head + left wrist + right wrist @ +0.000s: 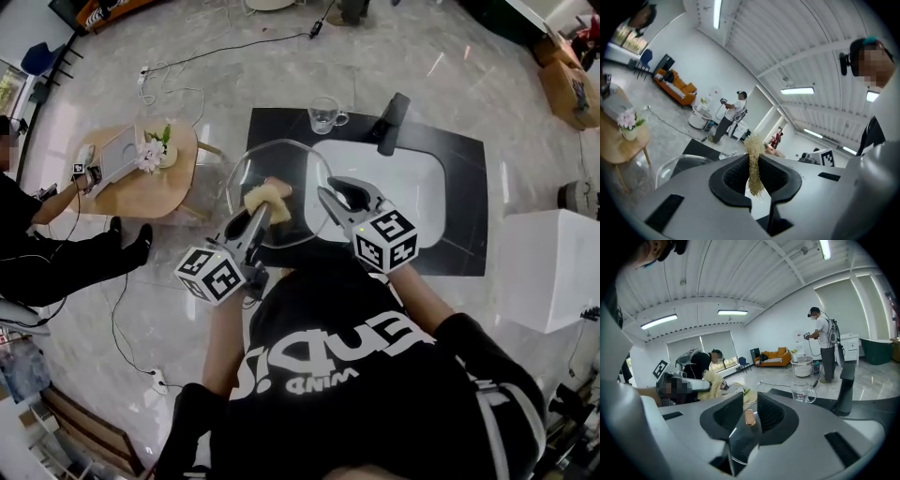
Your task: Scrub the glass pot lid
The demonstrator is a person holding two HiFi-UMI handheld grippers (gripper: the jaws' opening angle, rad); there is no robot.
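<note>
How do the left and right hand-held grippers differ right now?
The left hand-held gripper clamps a yellow scrubber; the right hand-held gripper clamps the glass lid. In the head view the left one reaches in from the lid's near left, with the scrubber apparently against the glass, and the right one meets the lid's right side. Both are shut on something.

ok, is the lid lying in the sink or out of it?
Out. The right gripper is shut on the rim of the glass lid, holding it mostly left of the sink, over the counter edge.
</note>
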